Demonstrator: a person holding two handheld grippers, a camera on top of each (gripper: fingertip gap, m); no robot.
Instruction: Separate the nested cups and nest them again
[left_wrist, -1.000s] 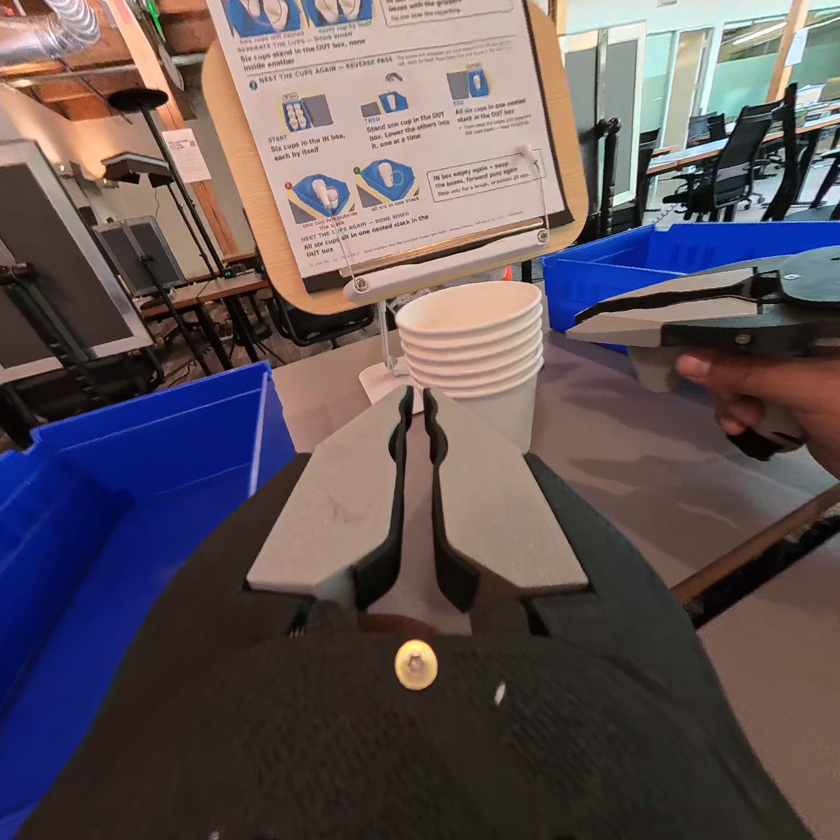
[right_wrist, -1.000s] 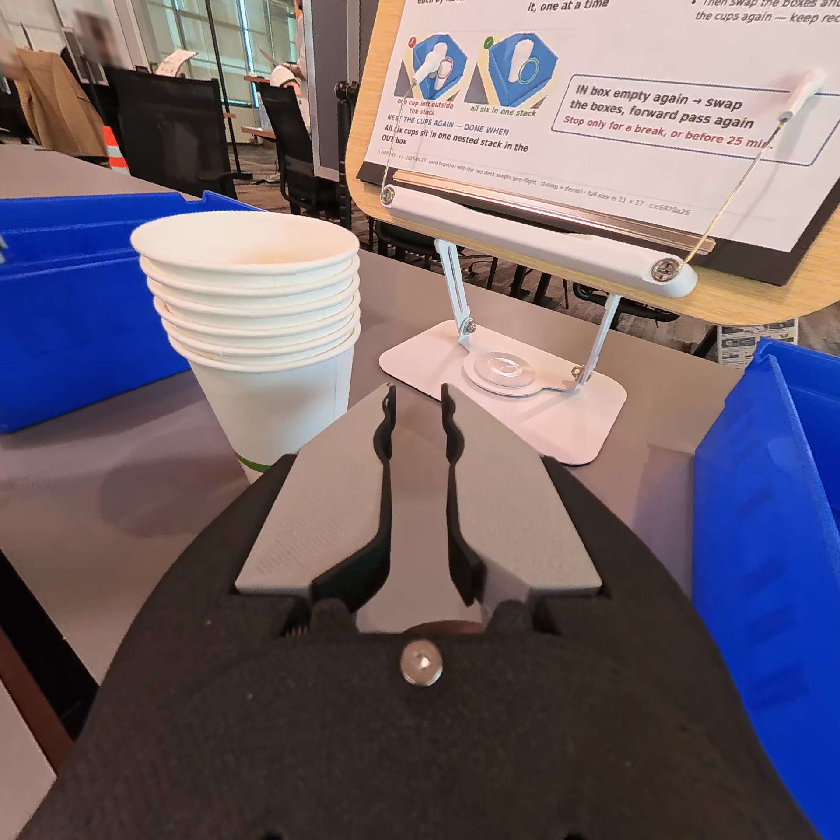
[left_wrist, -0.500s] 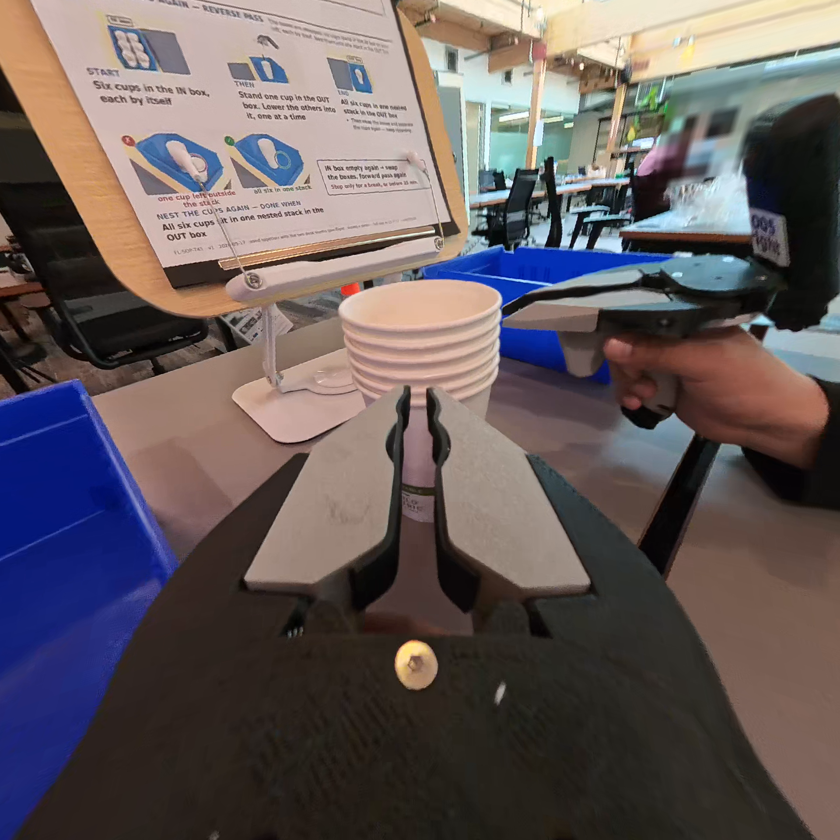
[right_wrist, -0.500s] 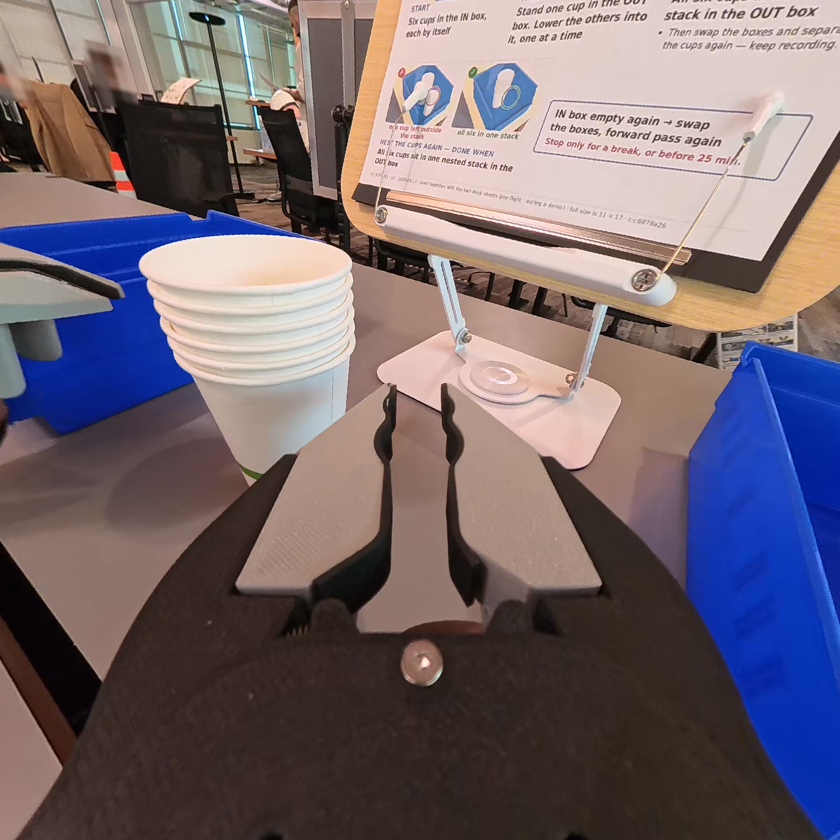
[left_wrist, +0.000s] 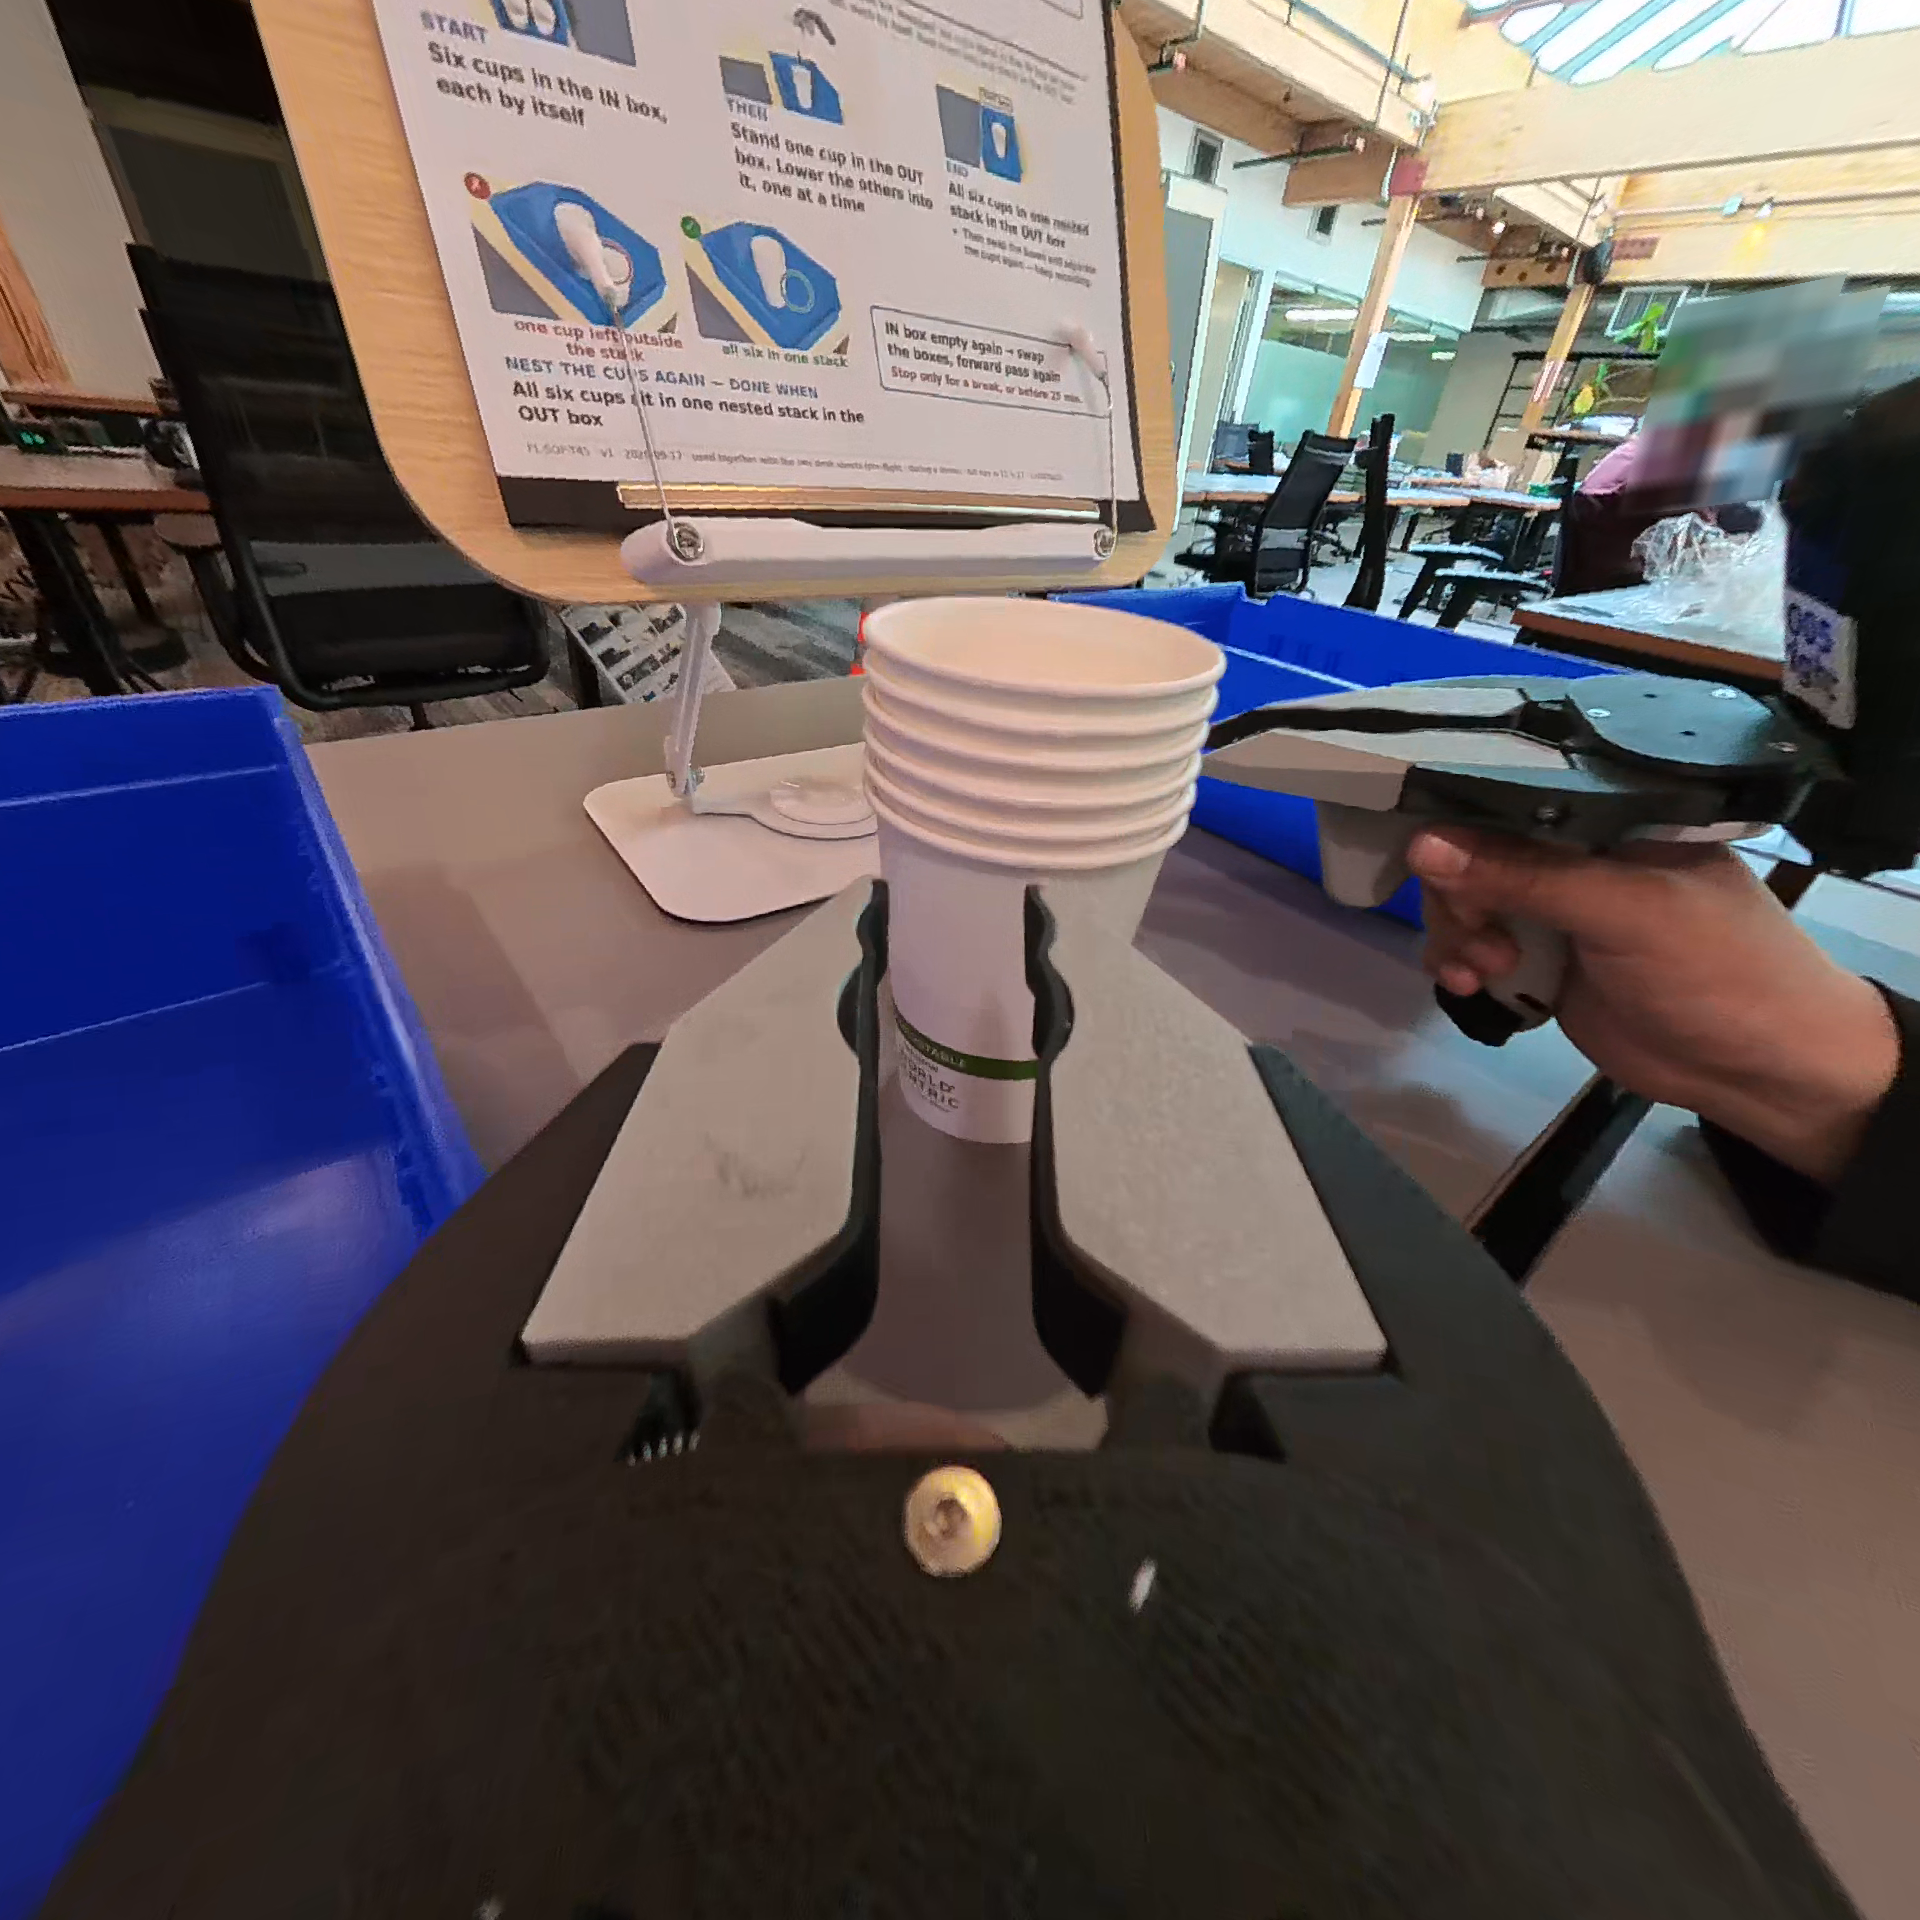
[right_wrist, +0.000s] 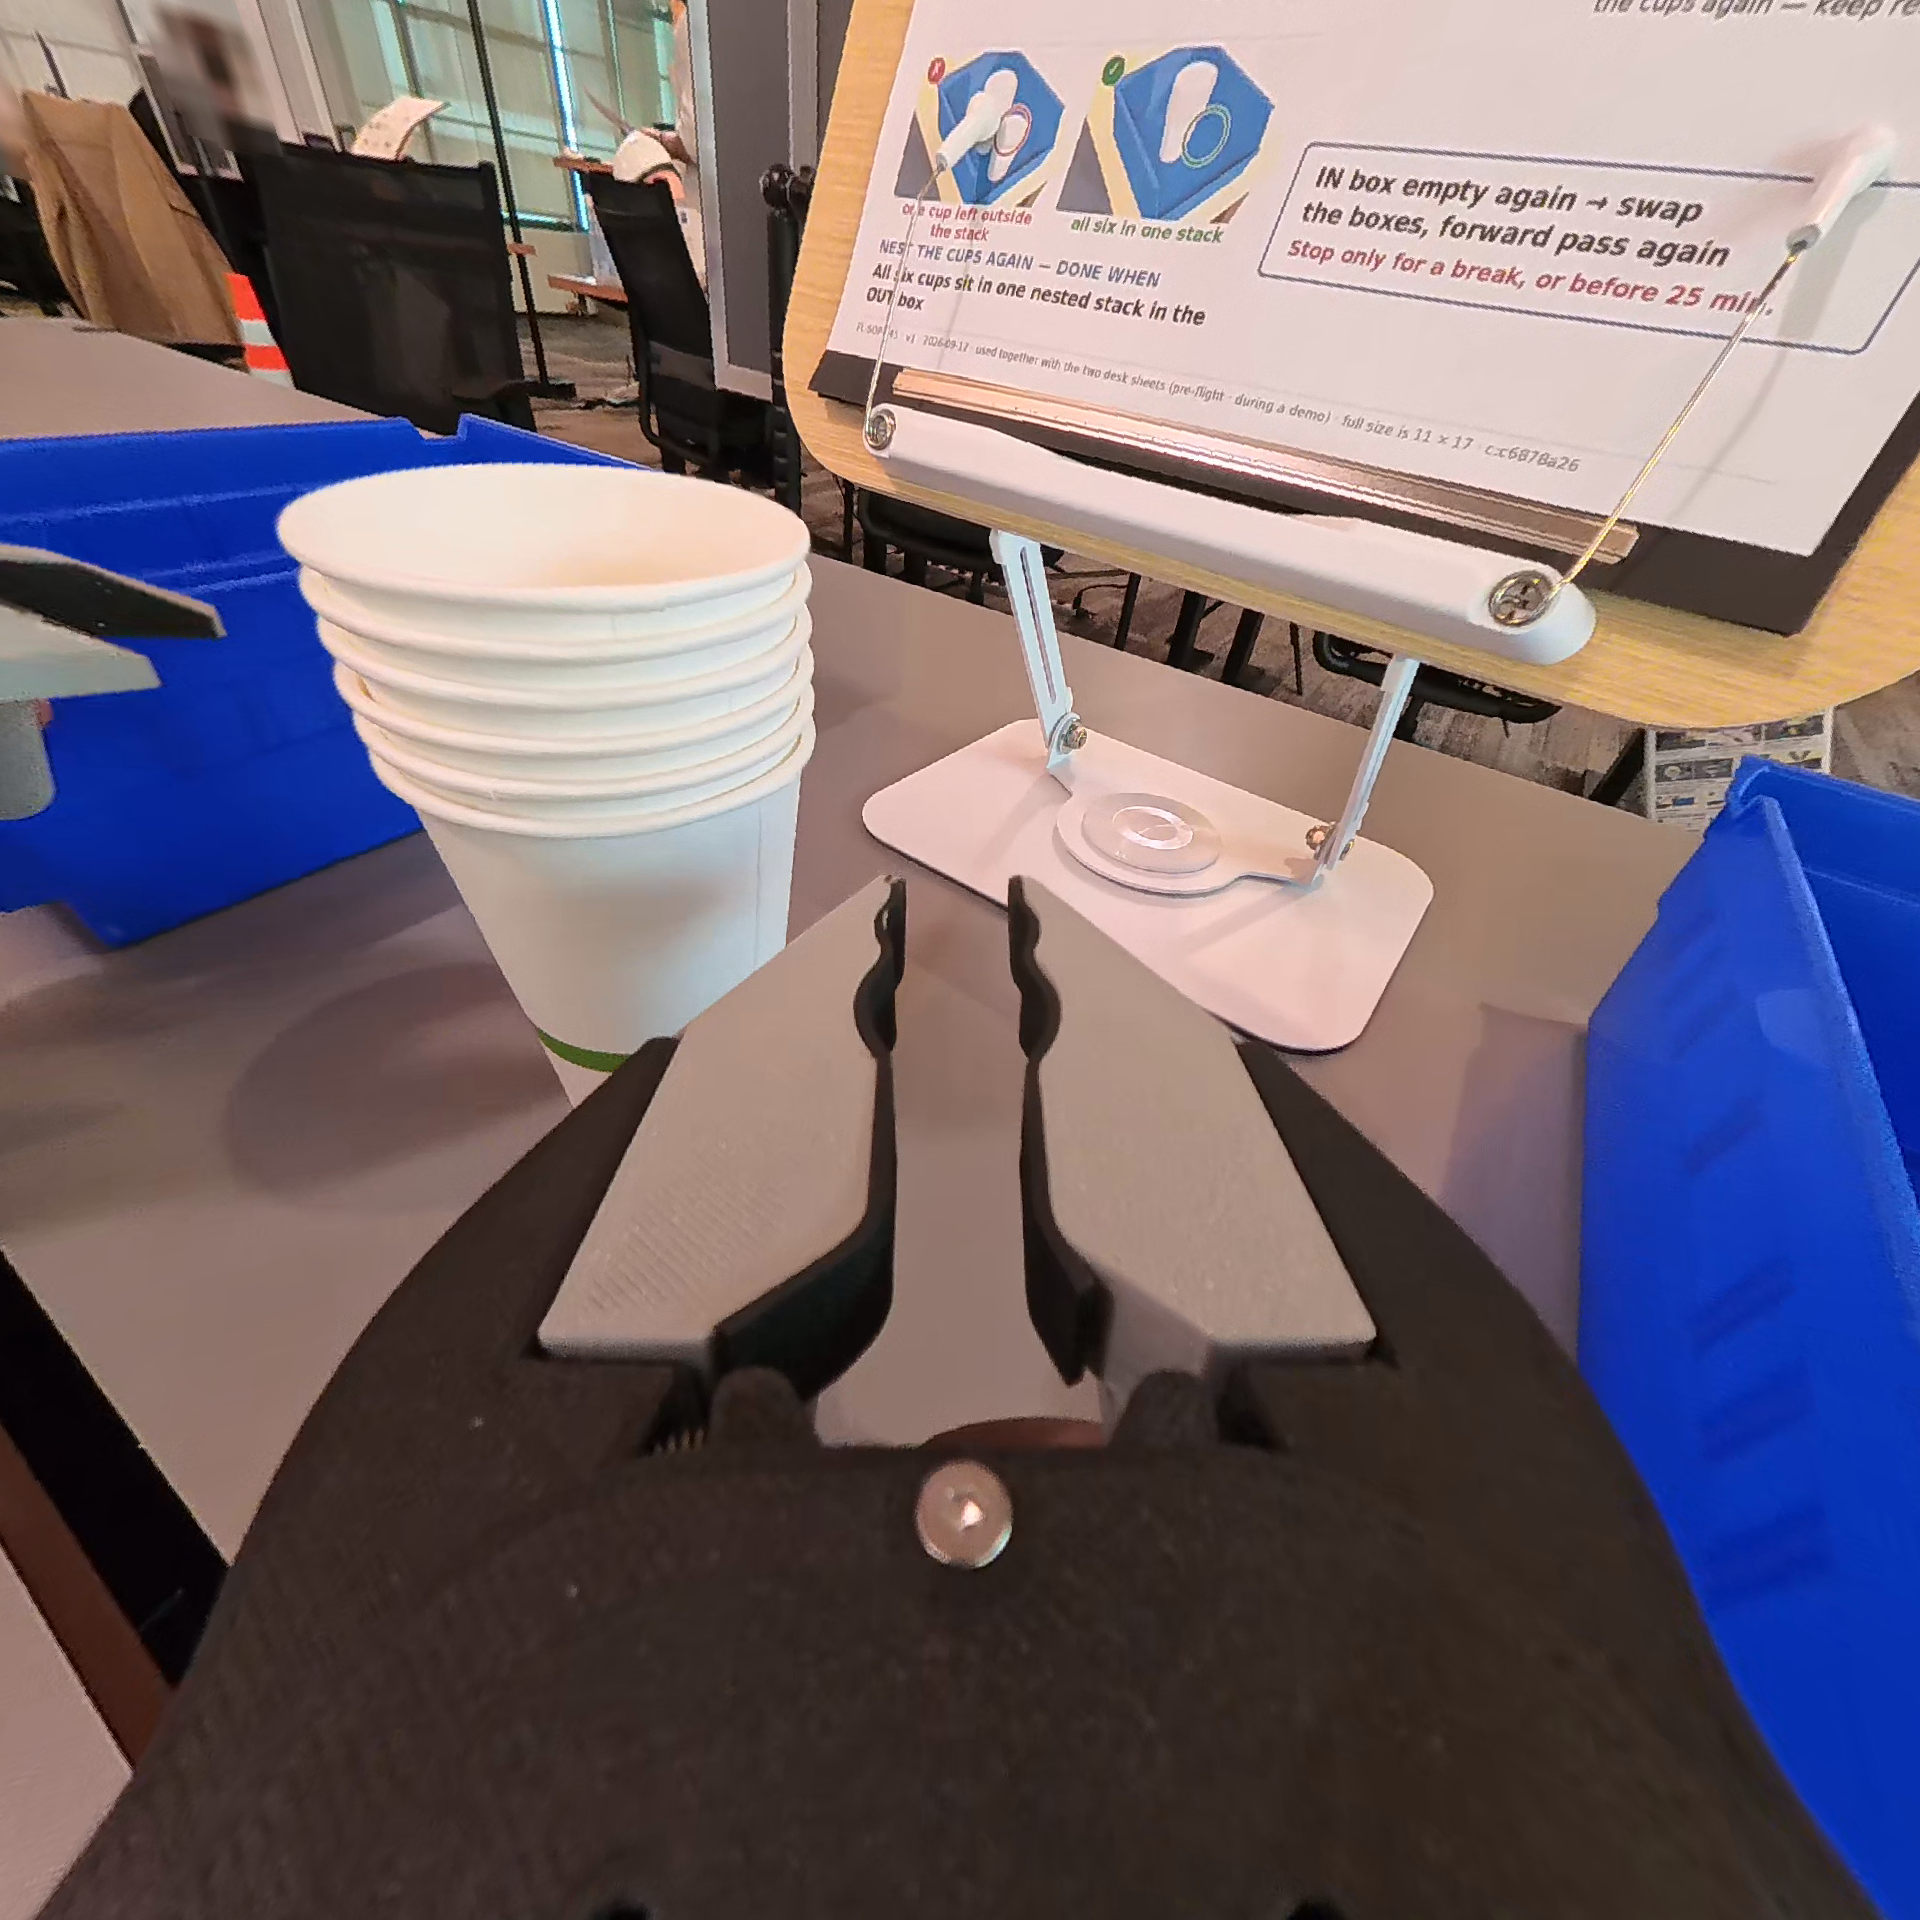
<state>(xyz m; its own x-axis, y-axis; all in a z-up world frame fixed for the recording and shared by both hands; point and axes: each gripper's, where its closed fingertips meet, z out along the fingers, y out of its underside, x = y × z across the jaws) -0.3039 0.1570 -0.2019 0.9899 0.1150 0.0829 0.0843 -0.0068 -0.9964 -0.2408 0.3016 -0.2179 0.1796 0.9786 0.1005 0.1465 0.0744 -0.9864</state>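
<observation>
A nested stack of several white paper cups (left_wrist: 1039, 748) stands upright on the grey table (left_wrist: 520, 935), outside both bins. My left gripper (left_wrist: 951, 904) is open by about a cup's width and points at the lower cup body, which shows through the gap just beyond the fingertips. The stack also shows in the right wrist view (right_wrist: 582, 727), ahead and to the left. My right gripper (right_wrist: 953, 904) is empty with a narrow gap between its fingers. In the left wrist view it (left_wrist: 1216, 743) is held level with its tips at the stack's right rim.
A blue bin (left_wrist: 156, 987) sits on the left and another (left_wrist: 1351, 665) behind the right gripper; in the right wrist view they are at the left (right_wrist: 208, 779) and right (right_wrist: 1766, 1143). A white document stand (right_wrist: 1247, 935) holds an instruction sheet behind the cups. The table edge (left_wrist: 1558, 1143) is near. The gap from one gripper's tips to the other's is roughly 15 centimeters.
My left gripper has swung right to face the stack, moved closer and opened its fingers. My right gripper has come closer to the stack's rim with its finger gap unchanged.
</observation>
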